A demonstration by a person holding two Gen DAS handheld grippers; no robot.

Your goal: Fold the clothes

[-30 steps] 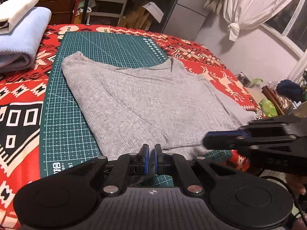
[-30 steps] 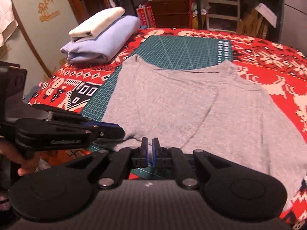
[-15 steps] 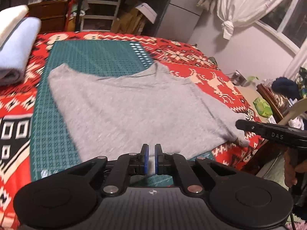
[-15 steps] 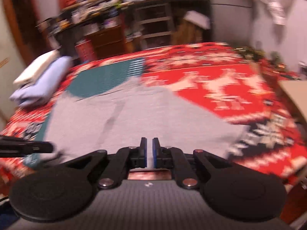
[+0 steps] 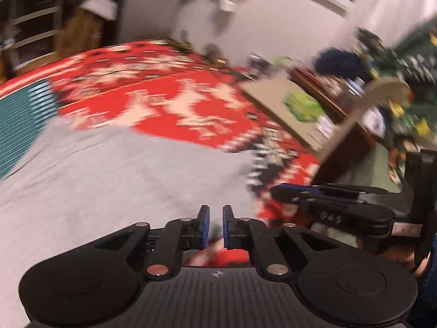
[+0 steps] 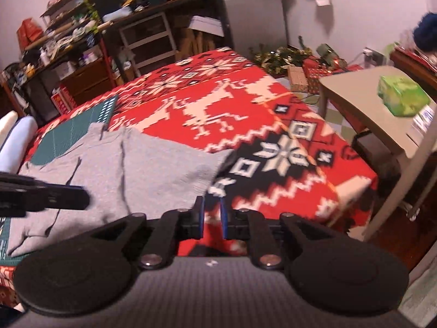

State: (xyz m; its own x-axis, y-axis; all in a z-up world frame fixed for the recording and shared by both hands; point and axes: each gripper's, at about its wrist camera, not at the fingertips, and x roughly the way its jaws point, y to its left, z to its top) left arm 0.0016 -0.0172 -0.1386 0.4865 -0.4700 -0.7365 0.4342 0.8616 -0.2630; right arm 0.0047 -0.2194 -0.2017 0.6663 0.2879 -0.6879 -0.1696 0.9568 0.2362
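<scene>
Both grippers, left gripper (image 5: 213, 225) and right gripper (image 6: 209, 218), hover slightly parted; grey sweater (image 6: 131, 175) lies flat.

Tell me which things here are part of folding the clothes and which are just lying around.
For the job:
grey top
green cutting mat
left claw
right claw

Just lying about:
red patterned blanket
green box
beige side table
cluttered shelves

Matt grey knit-cloth garment (image 6: 142, 169)
</scene>
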